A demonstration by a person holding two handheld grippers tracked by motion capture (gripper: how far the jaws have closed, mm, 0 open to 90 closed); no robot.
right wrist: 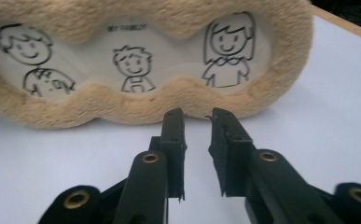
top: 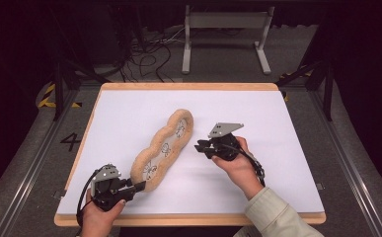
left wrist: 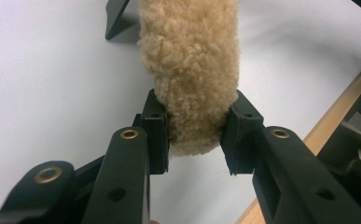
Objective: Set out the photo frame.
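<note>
Overhead view; gripper views close, perhaps opposed.

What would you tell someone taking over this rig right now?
Left gripper: shut on the near end of the plush picture frame, jaws pressing both sides of its fleece edge.
Right gripper: open, empty, pointing at the frame's long side, close but apart from it.
The frame lies lengthwise on the white table, cartoon family drawings facing up.
Done: one end gripped.
Left: probably close the right gripper on the frame, then move it with both.
</note>
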